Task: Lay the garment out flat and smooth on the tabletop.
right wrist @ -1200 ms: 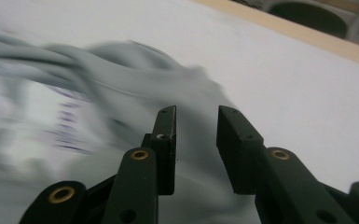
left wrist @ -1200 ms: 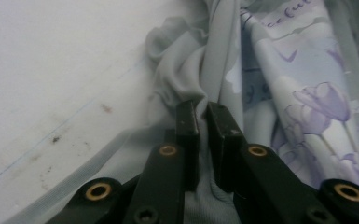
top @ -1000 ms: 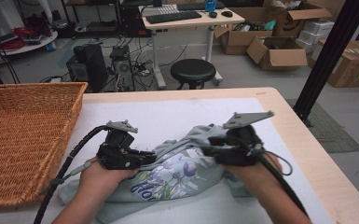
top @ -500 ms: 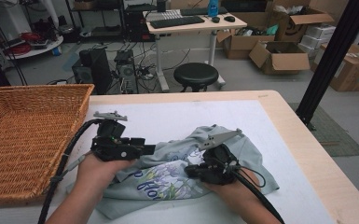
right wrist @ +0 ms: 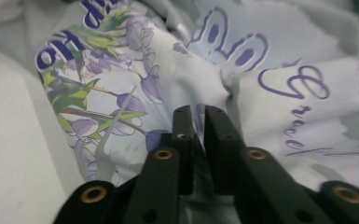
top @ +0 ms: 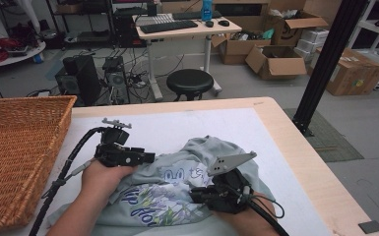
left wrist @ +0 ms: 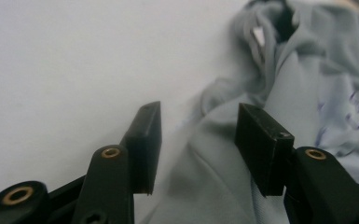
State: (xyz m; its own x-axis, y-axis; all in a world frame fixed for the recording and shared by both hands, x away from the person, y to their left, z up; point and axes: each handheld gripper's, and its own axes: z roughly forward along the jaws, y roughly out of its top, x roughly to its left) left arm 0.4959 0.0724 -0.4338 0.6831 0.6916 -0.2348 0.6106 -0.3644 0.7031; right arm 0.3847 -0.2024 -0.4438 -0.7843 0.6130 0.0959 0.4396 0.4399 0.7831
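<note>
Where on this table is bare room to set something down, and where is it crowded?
Free: the white mat behind the grey shirt, toward the far edge, and the strip between shirt and right wooden border. Crowded: the near middle, where the left gripper, right gripper and shirt lie. The wicker basket takes the left.

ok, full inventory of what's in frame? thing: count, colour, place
T-shirt: 1, grey with purple flower print, crumpled at table centre
Mat: 1, white, covering the table
Table: 1, light wood
Basket: 1, brown wicker, table's left
Stool: 1, black, on floor beyond table
Desk: 1, light wood, background, keyboard on it
Cardboard boxes: several, brown, floor at right
Left gripper: black, jaws apart over shirt edge, just closing slightly
Right gripper: black, nearly shut on shirt fold, just opening slightly
</note>
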